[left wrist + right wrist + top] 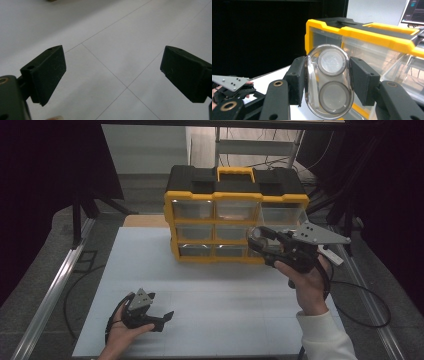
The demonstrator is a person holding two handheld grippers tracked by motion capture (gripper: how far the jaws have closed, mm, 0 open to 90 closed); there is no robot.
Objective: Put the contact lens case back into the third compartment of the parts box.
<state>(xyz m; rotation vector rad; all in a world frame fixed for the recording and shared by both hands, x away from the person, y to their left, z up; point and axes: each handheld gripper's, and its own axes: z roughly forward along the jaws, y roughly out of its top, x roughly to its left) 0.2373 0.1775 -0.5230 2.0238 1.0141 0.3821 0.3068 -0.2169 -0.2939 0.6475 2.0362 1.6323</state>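
The right gripper (327, 82) is clamped on a clear plastic case (328, 83) with two round pots inside, one jaw pressing each long side. In the high view it holds the case in the air, right in front of the right-hand drawers of the yellow and black drawer box (235, 215). The left gripper (157, 317) rests low on the white table (225, 295), jaws spread wide with nothing between them. The step in hand looks like carrying the case to or from a drawer. Next it likely needs a steady hold and careful aim at the drawer opening.
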